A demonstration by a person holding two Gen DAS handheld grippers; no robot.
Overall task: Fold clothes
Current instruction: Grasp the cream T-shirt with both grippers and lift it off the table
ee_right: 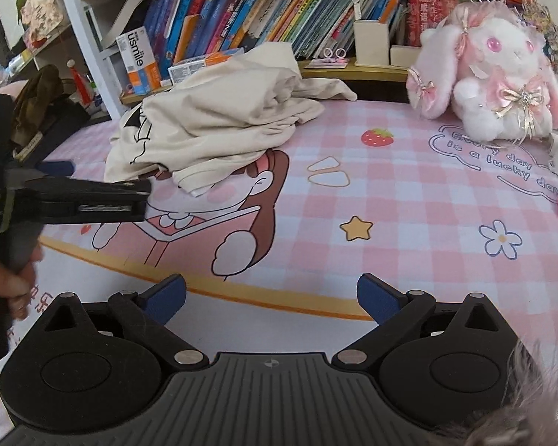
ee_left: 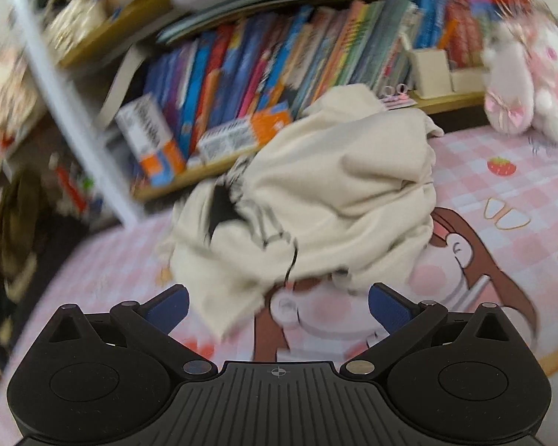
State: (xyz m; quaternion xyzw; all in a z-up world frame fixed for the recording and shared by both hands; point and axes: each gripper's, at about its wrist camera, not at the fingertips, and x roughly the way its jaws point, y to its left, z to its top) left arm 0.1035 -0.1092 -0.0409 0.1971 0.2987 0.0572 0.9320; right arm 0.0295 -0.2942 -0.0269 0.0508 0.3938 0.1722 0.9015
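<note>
A cream garment (ee_left: pixel 316 186) with black line print lies crumpled in a heap on the pink checked tablecloth (ee_left: pixel 502 193). In the left wrist view my left gripper (ee_left: pixel 277 306) hovers open just before the heap's near edge, nothing between its blue pads. That view is blurred. The right wrist view shows the same garment (ee_right: pixel 219 119) at the table's far left, well ahead of my right gripper (ee_right: pixel 271 299), which is open and empty over the cloth (ee_right: pixel 409 193). The left gripper's body (ee_right: pixel 85 200) reaches in from the left, held by a hand (ee_right: pixel 15 278).
A bookshelf (ee_right: pixel 271 11) full of books runs behind the table, with boxes (ee_right: pixel 137 59) at its left end. A pink and white plush rabbit (ee_right: pixel 491 74) sits at the back right. A small cream holder (ee_right: pixel 370 42) stands on the shelf ledge.
</note>
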